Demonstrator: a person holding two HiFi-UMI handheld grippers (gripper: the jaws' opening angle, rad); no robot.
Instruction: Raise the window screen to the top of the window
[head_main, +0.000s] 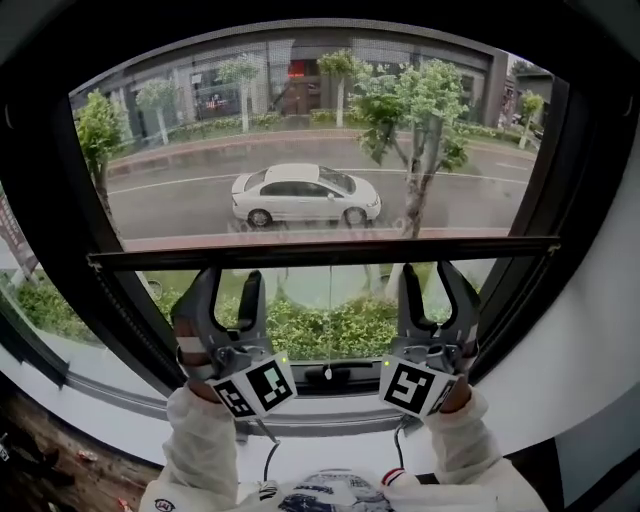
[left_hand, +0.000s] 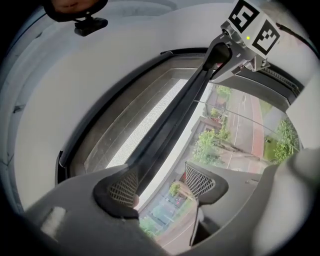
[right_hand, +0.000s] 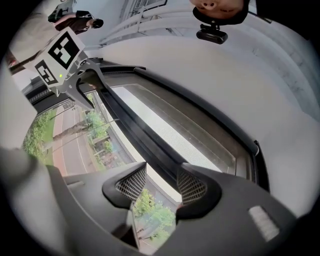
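The window screen's black bottom bar (head_main: 320, 250) runs level across the window at about mid height. My left gripper (head_main: 228, 280) and right gripper (head_main: 430, 272) point up just beneath it, left and right of centre, their fingertips at its underside. In the left gripper view the bar (left_hand: 185, 105) runs along one pad of the left gripper (left_hand: 161, 184), with a wide gap to the other pad. In the right gripper view the bar (right_hand: 125, 120) ends between the spread pads of the right gripper (right_hand: 161, 185). Neither pair visibly clamps it.
A thin pull cord (head_main: 328, 335) hangs from the bar's middle down to the lower frame. The dark window frame (head_main: 560, 200) closes in on both sides, with a white sill (head_main: 330, 450) below. Outside are a street, trees and a white car (head_main: 305, 194).
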